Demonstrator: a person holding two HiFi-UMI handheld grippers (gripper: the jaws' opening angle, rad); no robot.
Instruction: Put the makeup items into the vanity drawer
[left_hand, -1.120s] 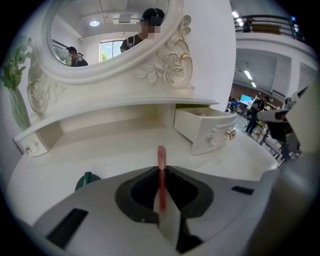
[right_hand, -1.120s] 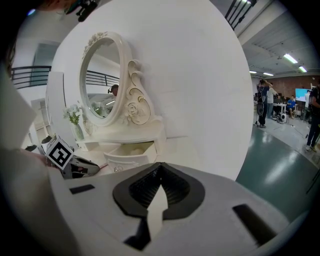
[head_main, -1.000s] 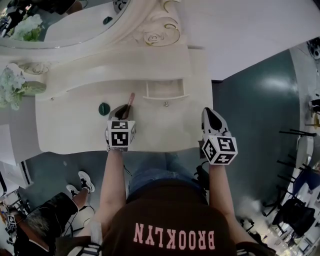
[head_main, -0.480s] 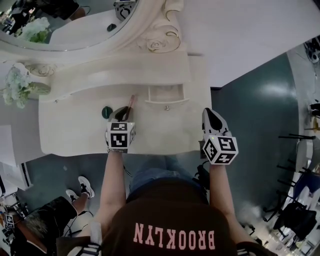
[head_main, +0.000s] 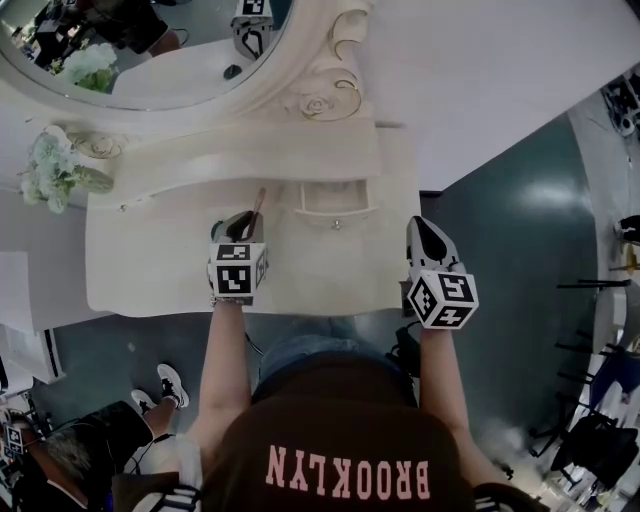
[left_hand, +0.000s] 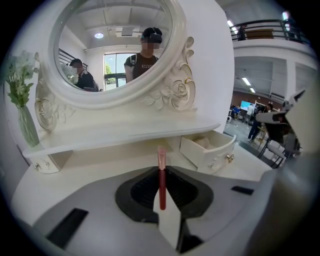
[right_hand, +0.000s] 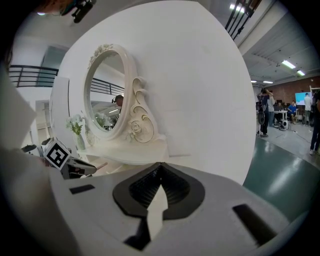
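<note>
Pinching the makeup brush (left_hand: 161, 182), the left gripper (head_main: 240, 226) sits higher than before, the open drawer (head_main: 335, 198) ahead-right of it. The right gripper (head_main: 424, 236) is pressed together, empty.

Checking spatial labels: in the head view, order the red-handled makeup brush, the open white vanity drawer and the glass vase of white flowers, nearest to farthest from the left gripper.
1. Red-handled makeup brush, held in the left gripper itself.
2. Open white vanity drawer, just to the gripper's right.
3. Glass vase of white flowers, far off to the left.
</note>
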